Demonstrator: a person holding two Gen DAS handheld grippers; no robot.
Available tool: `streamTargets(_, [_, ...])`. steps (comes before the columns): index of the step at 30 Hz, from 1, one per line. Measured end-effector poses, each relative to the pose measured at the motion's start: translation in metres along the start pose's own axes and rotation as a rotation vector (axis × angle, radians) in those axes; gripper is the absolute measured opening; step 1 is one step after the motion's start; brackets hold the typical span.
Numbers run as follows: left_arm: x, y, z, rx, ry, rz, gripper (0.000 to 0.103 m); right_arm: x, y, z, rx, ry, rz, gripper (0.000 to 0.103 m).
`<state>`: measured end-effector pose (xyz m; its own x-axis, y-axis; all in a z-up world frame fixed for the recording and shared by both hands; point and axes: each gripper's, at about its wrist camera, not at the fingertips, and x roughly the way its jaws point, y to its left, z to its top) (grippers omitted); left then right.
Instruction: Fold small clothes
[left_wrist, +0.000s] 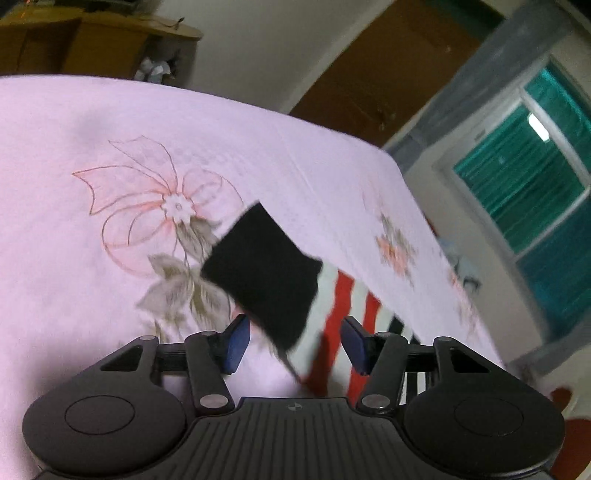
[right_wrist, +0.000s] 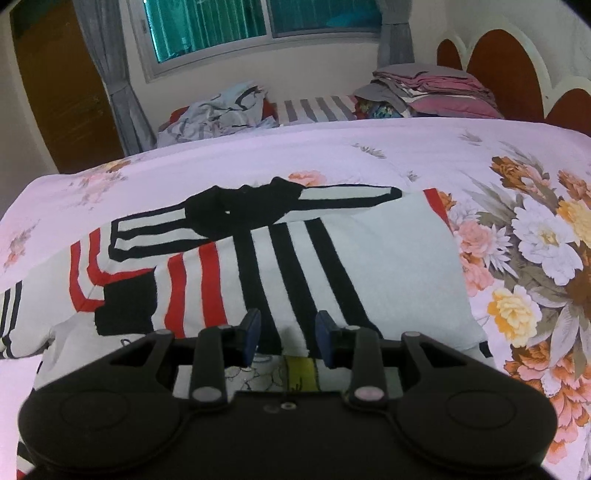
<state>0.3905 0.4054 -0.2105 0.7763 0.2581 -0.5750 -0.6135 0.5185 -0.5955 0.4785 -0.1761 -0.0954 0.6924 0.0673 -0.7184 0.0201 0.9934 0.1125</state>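
A white sweater (right_wrist: 369, 258) with black and red stripes lies spread on the floral bedspread (right_wrist: 406, 158). One sleeve (right_wrist: 240, 210) is folded across its top. The other sleeve ends in a black cuff (right_wrist: 125, 310) at the left. My right gripper (right_wrist: 288, 334) hovers over the sweater's near hem, its blue pads apart with cloth lying flat below them. In the left wrist view the black cuff (left_wrist: 262, 273) sits tilted just ahead of my left gripper (left_wrist: 295, 343). That gripper is open, and the cuff's lower corner reaches in between the pads without being pressed.
Folded bedding (right_wrist: 436, 88) and a crumpled heap of clothes (right_wrist: 221, 110) lie on a second bed under the window (right_wrist: 258, 26). A brown headboard (right_wrist: 498, 66) stands at the right and a wooden door (right_wrist: 62, 92) at the left. The bed's edge (left_wrist: 443, 236) drops off beside the sleeve.
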Motion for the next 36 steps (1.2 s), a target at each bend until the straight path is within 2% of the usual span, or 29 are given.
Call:
streamTargets(3, [0.012, 0.001, 0.006, 0.006, -0.006, 0.017, 0.041, -0.003, -0.004, 0.001, 0.007, -0.003, -0.02, 0.032])
streamTargets(5, [0.019, -0.004, 0.011, 0.026, -0.006, 0.039, 0.025, -0.005, -0.007, 0.001, 0.014, -0.002, -0.028, 0.032])
streamTargets(6, [0.023, -0.007, 0.013, 0.048, 0.0, 0.064, 0.006, -0.005, -0.009, 0.001, 0.017, -0.002, -0.032, 0.032])
streamTargets(8, [0.023, -0.011, 0.015, 0.067, -0.007, 0.073, 0.006, -0.004, -0.012, 0.001, 0.016, 0.001, -0.042, 0.032])
streamTargets(10, [0.016, -0.028, 0.014, 0.126, -0.043, 0.063, 0.005, -0.001, -0.016, 0.002, 0.021, 0.002, -0.058, 0.032])
streamTargets(13, [0.003, -0.06, 0.007, 0.211, -0.063, -0.01, 0.005, 0.002, -0.024, 0.005, 0.06, 0.001, -0.056, 0.032])
streamTargets(16, [-0.006, -0.107, -0.013, 0.344, -0.041, -0.1, 0.005, 0.002, -0.027, 0.007, 0.074, -0.008, -0.049, 0.032])
streamTargets(20, [-0.011, -0.184, -0.064, 0.553, 0.033, -0.243, 0.005, -0.001, -0.03, 0.009, 0.086, -0.024, -0.034, 0.032])
streamTargets(24, [-0.011, -0.251, -0.121, 0.699, 0.103, -0.336, 0.005, -0.003, -0.038, 0.012, 0.099, -0.033, -0.012, 0.032])
streamTargets(30, [-0.013, -0.331, -0.203, 0.921, 0.225, -0.396, 0.005, -0.009, -0.061, 0.014, 0.147, -0.05, 0.023, 0.032])
streamTargets(34, [-0.014, -0.361, -0.264, 1.059, 0.322, -0.419, 0.005, -0.014, -0.084, 0.011, 0.188, -0.053, 0.027, 0.032])
streamTargets(36, [-0.022, -0.366, -0.287, 1.098, 0.332, -0.422, 0.005, -0.017, -0.098, 0.008, 0.207, -0.046, 0.03, 0.033])
